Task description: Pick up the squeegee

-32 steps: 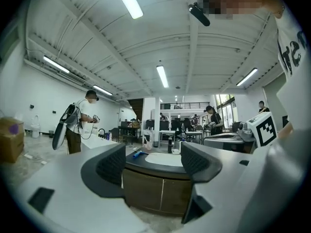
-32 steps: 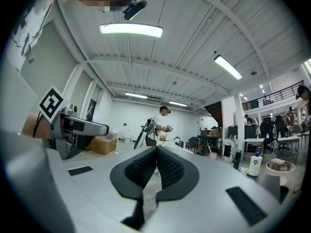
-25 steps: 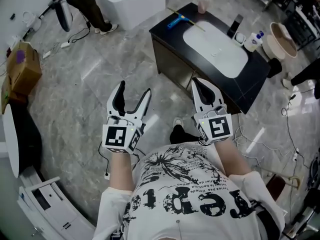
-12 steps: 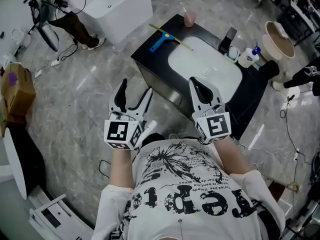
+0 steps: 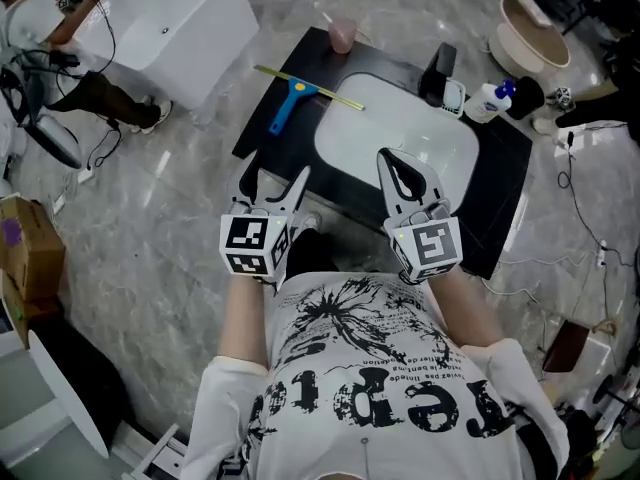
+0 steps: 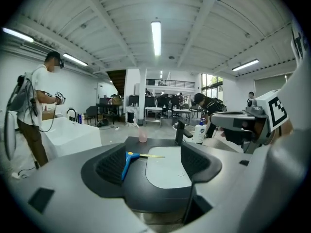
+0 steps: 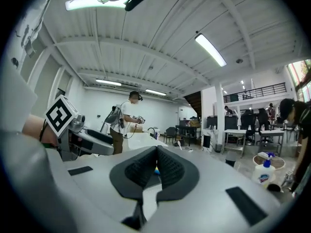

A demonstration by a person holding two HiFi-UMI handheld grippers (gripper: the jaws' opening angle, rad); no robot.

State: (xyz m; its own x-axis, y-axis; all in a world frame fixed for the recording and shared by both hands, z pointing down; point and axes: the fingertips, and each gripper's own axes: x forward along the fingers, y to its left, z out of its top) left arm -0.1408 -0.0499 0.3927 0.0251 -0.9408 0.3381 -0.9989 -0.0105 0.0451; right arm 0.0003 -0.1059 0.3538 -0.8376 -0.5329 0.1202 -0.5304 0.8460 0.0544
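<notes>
Black worktop (image 5: 497,183) on grey marble floor (image 5: 150,208), blue-handled squeegee (image 5: 287,103) atop, left tool (image 5: 275,173) gaping, right tool (image 5: 398,163) closed, both empty.

squeegee (image 5: 286,108): blue plastic handle | countertop (image 5: 497,183): matt black | basin (image 5: 380,118): glossy white | floor (image 5: 150,228): polished stone

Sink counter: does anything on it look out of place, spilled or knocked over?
Nothing looks spilled or broken. The only oddity is the blue-handled squeegee, lying askew near the counter's far left corner, its blade tip reaching the white basin's rim. The pink cup stands upright.
</notes>
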